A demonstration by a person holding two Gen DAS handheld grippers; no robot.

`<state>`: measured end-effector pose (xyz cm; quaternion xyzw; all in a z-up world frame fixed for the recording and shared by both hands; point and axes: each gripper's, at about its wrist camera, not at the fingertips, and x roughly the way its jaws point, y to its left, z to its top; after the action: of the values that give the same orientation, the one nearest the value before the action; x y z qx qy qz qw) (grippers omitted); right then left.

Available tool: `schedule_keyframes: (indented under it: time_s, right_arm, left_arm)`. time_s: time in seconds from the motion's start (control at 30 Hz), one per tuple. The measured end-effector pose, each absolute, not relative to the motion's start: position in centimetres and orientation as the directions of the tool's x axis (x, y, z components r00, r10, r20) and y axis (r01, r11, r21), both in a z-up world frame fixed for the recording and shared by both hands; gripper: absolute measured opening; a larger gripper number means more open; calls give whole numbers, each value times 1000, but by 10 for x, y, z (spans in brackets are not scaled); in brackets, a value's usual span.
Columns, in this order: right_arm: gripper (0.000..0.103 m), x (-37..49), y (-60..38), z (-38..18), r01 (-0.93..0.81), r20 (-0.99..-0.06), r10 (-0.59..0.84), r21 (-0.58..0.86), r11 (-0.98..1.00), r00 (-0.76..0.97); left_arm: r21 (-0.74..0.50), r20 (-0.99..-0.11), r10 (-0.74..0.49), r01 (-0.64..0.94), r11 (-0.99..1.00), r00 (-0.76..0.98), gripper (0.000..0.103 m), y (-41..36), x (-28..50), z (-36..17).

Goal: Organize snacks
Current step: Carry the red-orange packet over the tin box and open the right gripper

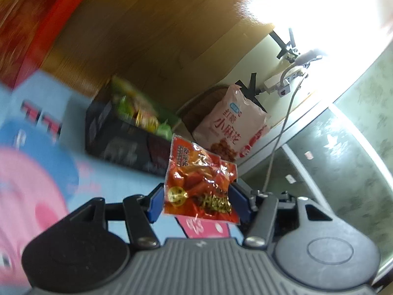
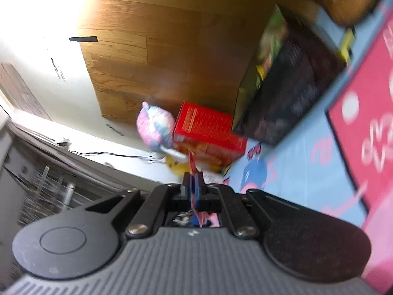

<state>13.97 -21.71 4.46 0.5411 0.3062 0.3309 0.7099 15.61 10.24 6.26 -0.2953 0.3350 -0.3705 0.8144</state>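
A: Left wrist view. What does the left tool point(image 1: 200, 196) hold?
B: A red packet point(image 1: 200, 184), gripped at both sides between the blue fingers point(image 1: 156, 202) and raised above the blue mat point(image 1: 118, 184).

A: Items behind it?
B: A black box point(image 1: 118, 140) with green packets point(image 1: 142, 113) inside, on the mat; a pale bag point(image 1: 231, 127) stands farther back, against a brown basket point(image 1: 196, 105). A red box point(image 1: 36, 19) lies at upper left, blurred.

A: Right wrist view. State of the right tool point(image 2: 194, 184)?
B: Clenched on a thin red wrapper point(image 2: 192, 162), seen edge-on; contents cannot be told.

A: Surroundings?
B: The red box point(image 2: 208, 130) beside the black box point(image 2: 289, 86); a pink plush point(image 2: 154, 127) touches the red box's left side.
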Motion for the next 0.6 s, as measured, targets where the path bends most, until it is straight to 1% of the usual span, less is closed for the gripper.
schedule_keyframes:
  time_s: [0.2, 0.37, 0.47, 0.5, 0.53, 0.57, 0.6]
  right_arm:
    - [5, 197, -226, 76, -166, -194, 736, 908, 386, 648]
    - [5, 247, -218, 79, -182, -285, 685, 833, 523, 670]
    - [5, 271, -206, 66, -187, -342, 654, 778, 599, 675]
    - [7, 276, -201, 63, -194, -366, 637, 747, 635, 678]
    - [10, 281, -194, 59, -196, -410, 599, 690, 697, 688]
    - [11, 282, -189, 56, -189, -446, 555, 635, 749, 702]
    - [9, 282, -185, 53, -183, -465, 520, 594, 783, 717]
  left_arm:
    - [-605, -398, -736, 447, 659, 547, 56, 70, 220, 91]
    - [-520, -495, -648, 400, 754, 579, 59, 49, 271, 78]
    - [-439, -572, -557, 350, 828, 602, 66, 35, 290, 63]
    - [-415, -594, -533, 338, 845, 603, 68, 30, 294, 59]
    - [-395, -608, -519, 338, 854, 601, 69, 26, 295, 57]
    - [-374, -611, -511, 349, 859, 604, 74, 23, 294, 56]
    - [-346, -612, -496, 355, 869, 617, 78, 20, 290, 58]
